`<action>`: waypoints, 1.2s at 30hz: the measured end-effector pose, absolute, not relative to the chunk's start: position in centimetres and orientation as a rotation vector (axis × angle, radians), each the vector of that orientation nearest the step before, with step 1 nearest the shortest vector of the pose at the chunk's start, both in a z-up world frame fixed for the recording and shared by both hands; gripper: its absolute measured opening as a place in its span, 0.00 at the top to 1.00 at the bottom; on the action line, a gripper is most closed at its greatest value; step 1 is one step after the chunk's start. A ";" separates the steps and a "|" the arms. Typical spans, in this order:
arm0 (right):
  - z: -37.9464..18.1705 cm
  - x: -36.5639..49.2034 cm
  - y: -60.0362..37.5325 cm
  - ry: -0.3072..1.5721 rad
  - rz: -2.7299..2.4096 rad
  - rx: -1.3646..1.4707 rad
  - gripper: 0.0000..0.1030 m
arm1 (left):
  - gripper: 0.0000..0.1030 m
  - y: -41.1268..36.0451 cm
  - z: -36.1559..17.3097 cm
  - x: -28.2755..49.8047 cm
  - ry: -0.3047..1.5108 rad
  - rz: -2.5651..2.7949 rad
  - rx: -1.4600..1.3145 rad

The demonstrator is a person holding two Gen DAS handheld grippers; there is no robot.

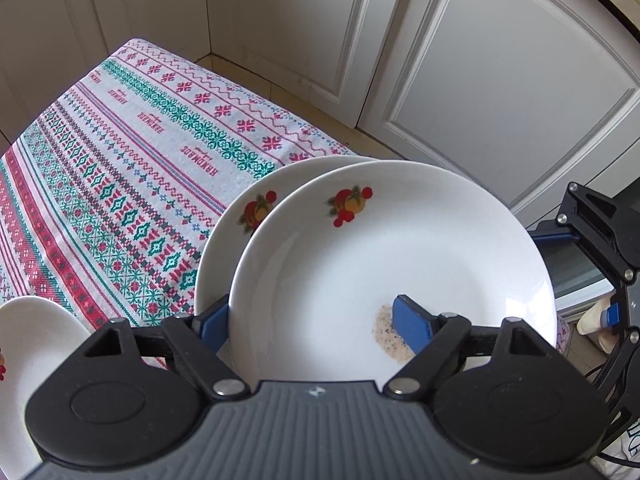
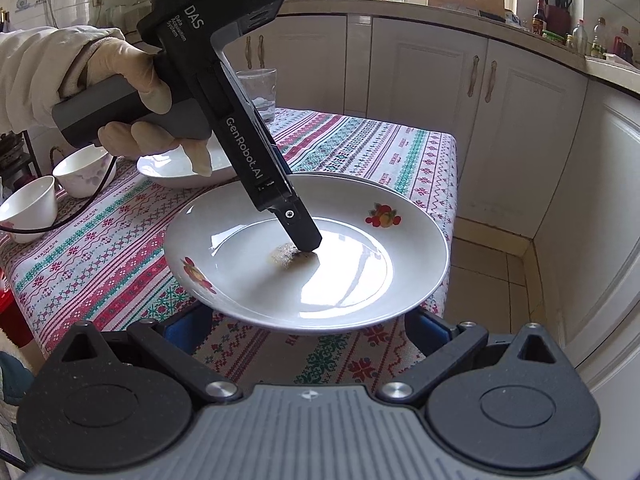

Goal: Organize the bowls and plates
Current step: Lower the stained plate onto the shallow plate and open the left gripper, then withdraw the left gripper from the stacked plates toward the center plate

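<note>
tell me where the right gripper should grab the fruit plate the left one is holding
Pinch the near rim of the plate, coming in from the side of the right gripper, one finger over and one under. It looks shallow and too wide to span, and the left gripper clamps its middle, leaving that edge free.

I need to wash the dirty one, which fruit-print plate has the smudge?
The upper plate, clamped in the left hand-held gripper; the one behind it shows no smudge.
</note>
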State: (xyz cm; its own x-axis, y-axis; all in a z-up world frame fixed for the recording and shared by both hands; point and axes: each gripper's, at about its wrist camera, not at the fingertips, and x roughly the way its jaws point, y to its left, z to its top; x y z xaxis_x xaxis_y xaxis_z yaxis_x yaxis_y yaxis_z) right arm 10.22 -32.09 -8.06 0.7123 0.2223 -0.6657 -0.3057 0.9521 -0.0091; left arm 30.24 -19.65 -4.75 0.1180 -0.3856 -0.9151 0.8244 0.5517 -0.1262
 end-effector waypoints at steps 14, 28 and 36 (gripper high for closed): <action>-7.5 9.7 -32.2 0.697 0.290 -0.118 0.00 | 0.16 -20.5 -4.4 29.3 1.073 -0.889 0.586; -7.7 9.6 -31.9 0.684 0.279 -0.124 0.00 | 0.14 -18.8 -3.2 28.3 0.996 -0.865 0.561; -7.1 8.5 -30.8 0.667 0.281 -0.145 0.00 | 0.14 -15.8 -1.1 25.9 0.908 -0.820 0.488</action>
